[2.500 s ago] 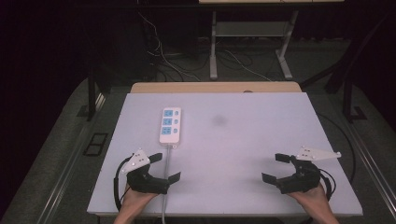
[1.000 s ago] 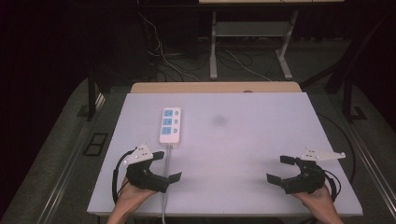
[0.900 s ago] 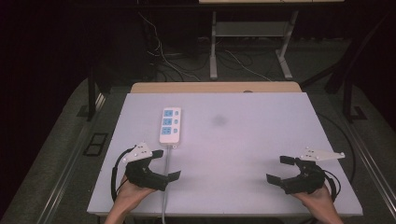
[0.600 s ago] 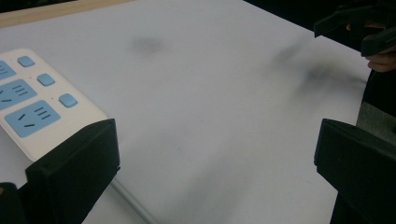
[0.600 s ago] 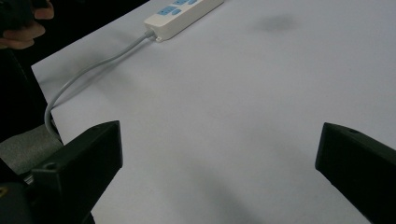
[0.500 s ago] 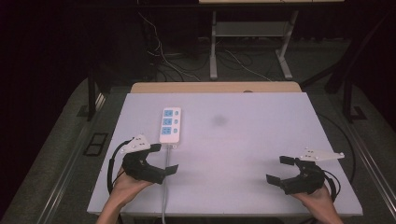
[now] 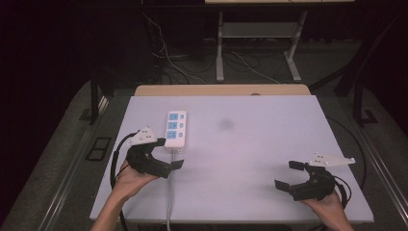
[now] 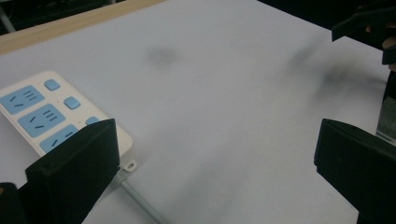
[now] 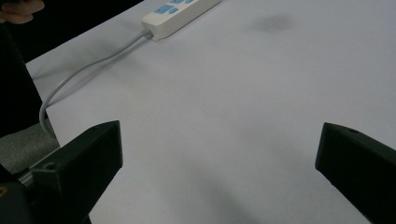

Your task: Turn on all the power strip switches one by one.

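Because the left claw [image 7: 169, 155] hangs with its jaws spread wide and nothing between them, any closing move from here could catch the wrong thing. Just under and beside it, the thin grey cable [image 7: 169, 192] runs off the near edge of the white table [image 7: 250, 159], so a low sweep could snag that cable and drag whatever it feeds. A little ahead of the claw's left jaw lies the white rectangular plastic power strip with blue sockets and blue buttons [image 7: 176, 128], its cable end nearest the claw; in the left claw view one jaw stands just beside that end. A grip taken so close to the end may, I judge, pinch only the corner, letting the strip pivot or slide. A jaw pressing down could also push a button. Farther off, well apart from the strip, the right claw [image 7: 292, 175] is likewise released and empty, hovering over bare table.
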Demonstrator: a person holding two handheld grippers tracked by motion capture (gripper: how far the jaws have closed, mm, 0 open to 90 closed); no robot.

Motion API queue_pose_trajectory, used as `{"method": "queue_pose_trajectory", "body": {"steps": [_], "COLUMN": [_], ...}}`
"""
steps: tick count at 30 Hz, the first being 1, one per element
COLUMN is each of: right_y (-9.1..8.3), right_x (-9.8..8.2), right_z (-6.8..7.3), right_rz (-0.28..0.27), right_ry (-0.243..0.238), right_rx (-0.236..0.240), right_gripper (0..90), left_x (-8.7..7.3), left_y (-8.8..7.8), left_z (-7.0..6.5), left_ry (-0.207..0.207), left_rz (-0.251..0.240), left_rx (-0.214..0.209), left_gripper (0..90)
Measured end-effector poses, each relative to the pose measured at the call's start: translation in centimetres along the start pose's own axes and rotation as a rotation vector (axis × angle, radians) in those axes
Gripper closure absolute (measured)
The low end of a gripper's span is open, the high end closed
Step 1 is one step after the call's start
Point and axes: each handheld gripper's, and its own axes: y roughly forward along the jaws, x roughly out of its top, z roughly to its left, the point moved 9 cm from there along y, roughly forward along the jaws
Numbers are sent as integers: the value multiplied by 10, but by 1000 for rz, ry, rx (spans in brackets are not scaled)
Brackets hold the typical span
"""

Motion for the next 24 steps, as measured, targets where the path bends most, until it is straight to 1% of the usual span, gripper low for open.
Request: {"method": "queue_pose_trajectory", "body": {"steps": [6,14,19,24], "right_y": [0,-1,-1,-1], "right_x": [0,0,0,0], "right_z": [0,0,-1,-1], "right_rz": [2,-1,-2,-1], "right_ry": [-3,2,1,3], "right_rx": [-2,-3,-3,-2], "right_gripper": [5,5,5,5], "left_x": [9,18,24,28], "left_y": [3,5,5,6], "left_z": [7,18,25,32], "left_ry": [11,15,19,11], "left_rz": [27,48,55,59], "left_rx": [4,15,19,21], "left_gripper": [0,0,0,0]}}
